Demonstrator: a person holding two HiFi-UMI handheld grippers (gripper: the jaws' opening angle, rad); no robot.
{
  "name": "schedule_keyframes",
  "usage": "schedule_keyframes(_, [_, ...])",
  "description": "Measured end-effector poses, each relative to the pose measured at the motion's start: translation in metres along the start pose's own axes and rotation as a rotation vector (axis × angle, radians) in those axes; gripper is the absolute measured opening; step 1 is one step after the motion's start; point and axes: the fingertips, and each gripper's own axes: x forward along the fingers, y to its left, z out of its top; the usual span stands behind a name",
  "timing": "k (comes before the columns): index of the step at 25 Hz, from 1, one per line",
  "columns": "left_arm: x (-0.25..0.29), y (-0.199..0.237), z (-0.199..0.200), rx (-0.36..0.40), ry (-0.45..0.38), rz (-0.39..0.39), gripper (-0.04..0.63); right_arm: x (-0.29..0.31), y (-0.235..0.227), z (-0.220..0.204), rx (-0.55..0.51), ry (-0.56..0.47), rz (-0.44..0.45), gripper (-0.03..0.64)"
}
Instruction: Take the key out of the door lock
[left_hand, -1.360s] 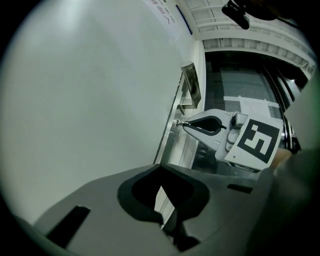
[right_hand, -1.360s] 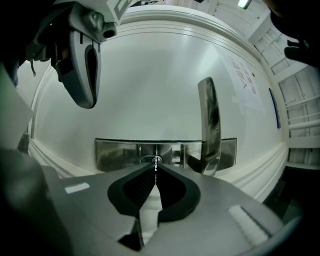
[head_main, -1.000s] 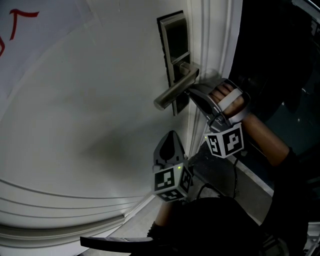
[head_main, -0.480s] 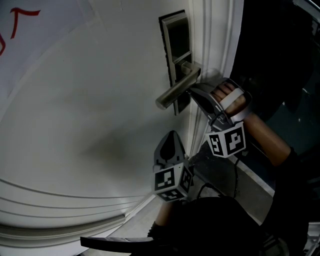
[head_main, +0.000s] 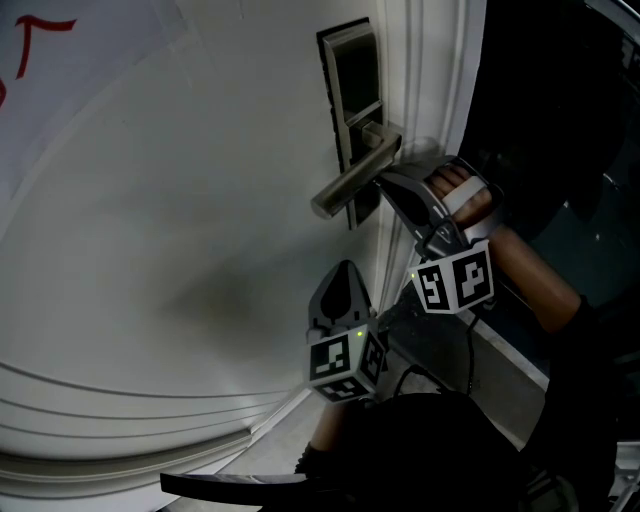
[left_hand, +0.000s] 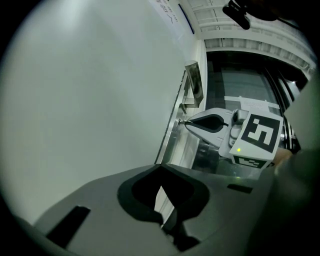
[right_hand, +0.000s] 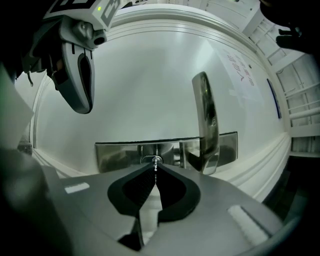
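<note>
Against white door (head_main: 200, 200), pinches small, stiff, likely slick key (right_hand: 155, 172) by its exposed end in right gripper (right_hand: 155, 164) jaws; left gripper (left_hand: 160, 170) closed, empty.

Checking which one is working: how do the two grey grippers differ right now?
The right gripper reaches the silver lock plate; the left gripper hangs lower, away from it. The right gripper's jaws are shut on the small metal key; the left gripper's are shut on nothing. Both carry marker cubes.

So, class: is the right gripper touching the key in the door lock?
Touching. The right gripper view shows the right gripper with its jaw tips closed onto the thin key at the lock plate, and no gap shows between them.
</note>
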Motion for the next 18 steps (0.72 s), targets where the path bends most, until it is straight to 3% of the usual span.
schedule_keyframes(18, [0.002, -0.002, 0.002, 0.004, 0.007, -0.009, 0.000, -0.014, -0.001, -0.003, -0.060, -0.007, 0.005, 0.011])
